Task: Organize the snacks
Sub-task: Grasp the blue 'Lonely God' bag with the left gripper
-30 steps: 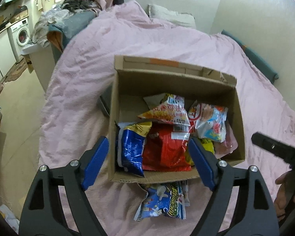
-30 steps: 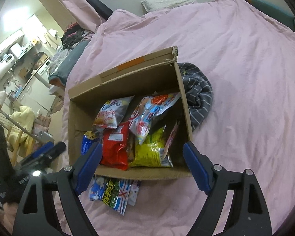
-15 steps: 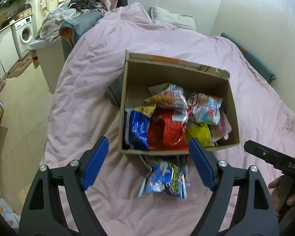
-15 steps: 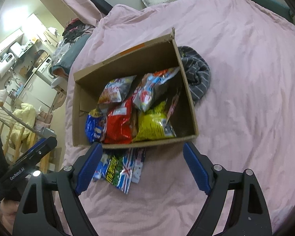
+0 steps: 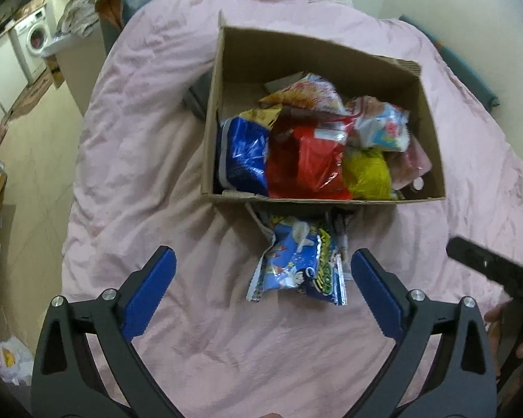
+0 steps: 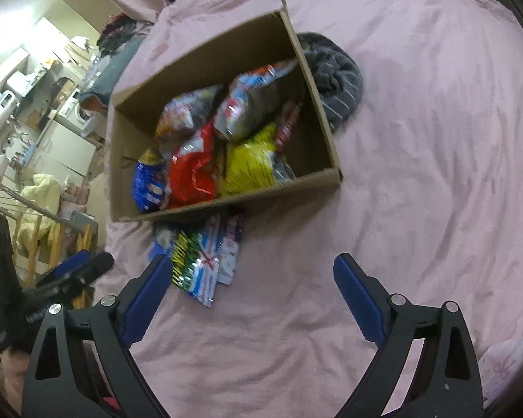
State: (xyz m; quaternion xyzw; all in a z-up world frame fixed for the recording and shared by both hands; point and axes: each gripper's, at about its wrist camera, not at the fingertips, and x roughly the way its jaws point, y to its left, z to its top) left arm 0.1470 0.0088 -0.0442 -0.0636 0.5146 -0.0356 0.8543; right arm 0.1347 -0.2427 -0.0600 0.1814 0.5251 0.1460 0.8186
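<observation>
Claws left (image 5: 263, 271) and right (image 6: 247, 278) opening, empty, near seemingly blue snack packet (image 5: 296, 264).

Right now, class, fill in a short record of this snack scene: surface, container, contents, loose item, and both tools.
surface: pink bedcover
container: open cardboard box on the bedcover
contents: blue bag, red bag, yellow bag and other packets
loose item: blue snack packet outside, against the box's near wall
left gripper: opening, nothing between the fingers
right gripper: opening, nothing gripped
</observation>
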